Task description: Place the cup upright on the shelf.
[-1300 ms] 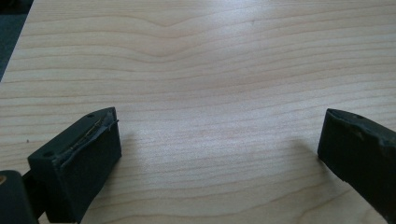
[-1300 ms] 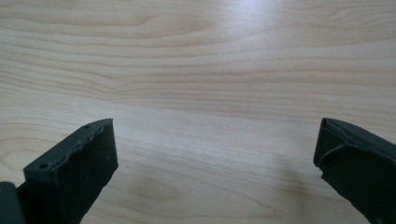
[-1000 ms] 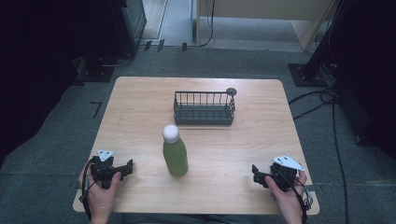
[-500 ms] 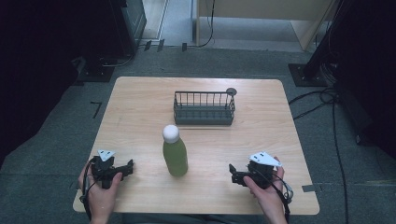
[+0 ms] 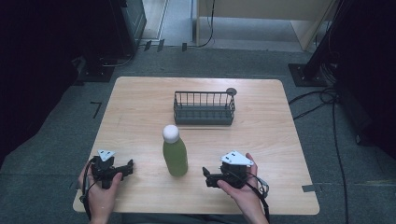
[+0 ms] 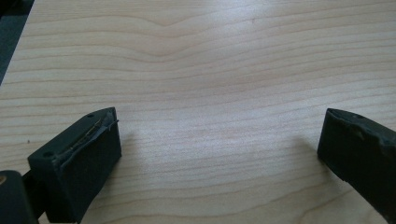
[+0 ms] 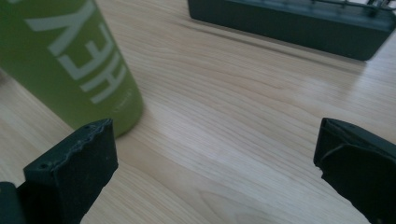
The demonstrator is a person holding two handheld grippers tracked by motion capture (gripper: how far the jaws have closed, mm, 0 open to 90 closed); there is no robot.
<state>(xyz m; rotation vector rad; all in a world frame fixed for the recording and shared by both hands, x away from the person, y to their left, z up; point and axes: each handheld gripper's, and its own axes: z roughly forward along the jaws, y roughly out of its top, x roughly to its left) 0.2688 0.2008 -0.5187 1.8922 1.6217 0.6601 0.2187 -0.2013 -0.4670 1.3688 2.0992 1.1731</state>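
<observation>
Nearest me, at the near edge of the pale wooden table (image 5: 140, 116), my two hands hold the grippers low over the wood. My left gripper (image 5: 127, 167) sits toward the near left corner with its black jaws spread wide; in the left gripper view the gripper (image 6: 219, 140) has bare wood grain between its two dark pads and nothing held. My right gripper (image 5: 208, 177) sits to the right of centre, a grey three-cornered plate on top, its jaws pointing left toward the bottle and also spread wide and empty. In the right gripper view the gripper (image 7: 217, 156) has the bottle's base just beyond its left jaw, not between the two jaws. Between the grippers, closer to the right one, stands the green bottle (image 5: 174, 156), upright, with a smooth matte olive-green body and a rounded white cap. Up close the bottle (image 7: 70, 60) shows large white lettering running along its side. Farther back, behind the bottle and well apart from it, sits a dark wire basket (image 5: 204, 108) with a solid lower band and thin upright bars. A small round dark object (image 5: 231, 91) shows at the basket's far right corner; I cannot tell what it is.
</observation>
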